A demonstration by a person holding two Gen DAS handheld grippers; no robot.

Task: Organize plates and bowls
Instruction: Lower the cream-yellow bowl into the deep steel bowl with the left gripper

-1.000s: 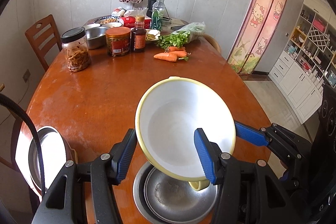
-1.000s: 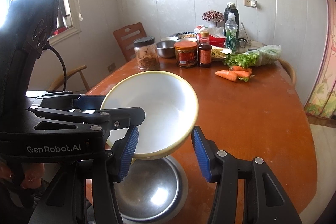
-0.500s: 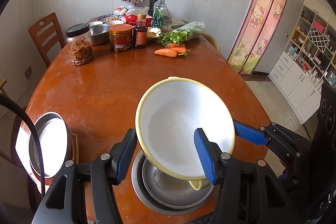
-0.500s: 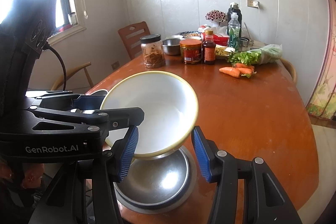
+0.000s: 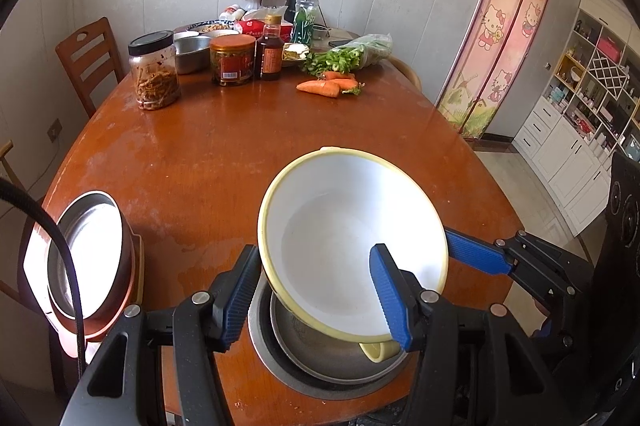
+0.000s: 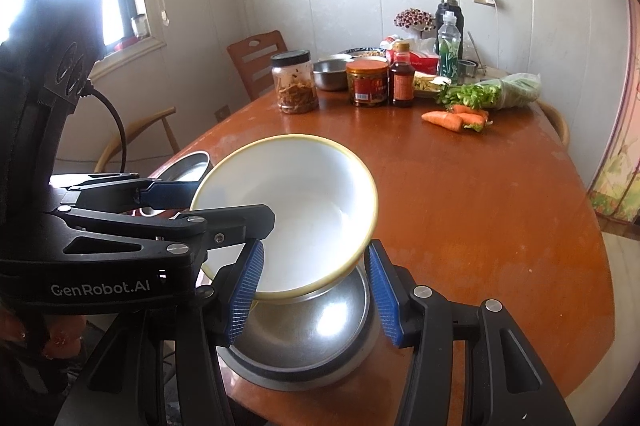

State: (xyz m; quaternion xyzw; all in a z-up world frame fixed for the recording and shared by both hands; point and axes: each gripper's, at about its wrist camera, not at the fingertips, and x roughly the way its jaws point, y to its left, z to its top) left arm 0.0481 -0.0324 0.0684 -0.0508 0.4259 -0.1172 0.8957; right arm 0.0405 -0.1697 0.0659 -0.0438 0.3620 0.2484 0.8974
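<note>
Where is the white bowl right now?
In both wrist views the white bowl is tilted near the table's near edge, gripped by both grippers just above the steel bowl.

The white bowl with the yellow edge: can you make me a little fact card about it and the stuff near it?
Thing: white bowl, yellow rim, empty
Pose: tilted, lifted off the table
Held by: left gripper and right gripper, each with one finger inside the bowl and one outside
Right under it: steel bowl at the table's near edge; touching or not, cannot tell
Beside it: another steel dish on a brown stand
Far end: carrots, jars, bottles
</note>
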